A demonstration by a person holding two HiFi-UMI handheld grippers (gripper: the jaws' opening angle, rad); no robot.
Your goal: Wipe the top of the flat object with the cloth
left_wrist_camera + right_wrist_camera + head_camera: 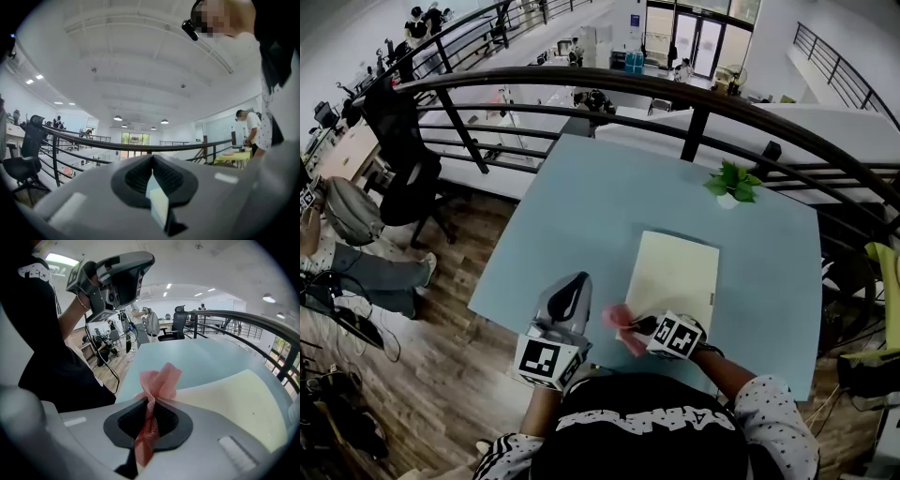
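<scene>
A cream flat board (675, 270) lies on the light blue table (581, 216), to the right of the middle. My right gripper (635, 329) hovers at the board's near left corner, shut on a pink cloth (618, 318). In the right gripper view the cloth (160, 379) bunches out past the closed jaws, just above the board's edge (234, 399). My left gripper (570, 284) is held up over the table's near edge, left of the board, with its jaws together and nothing in them. The right gripper view shows it raised high at the left (124, 275).
A small potted plant (731, 182) stands past the board's far right corner. A dark curved railing (694, 98) runs behind the table. Left of the table are an office chair (403, 159) and a seated person's legs (375, 267). The table's near edge lies close to my body.
</scene>
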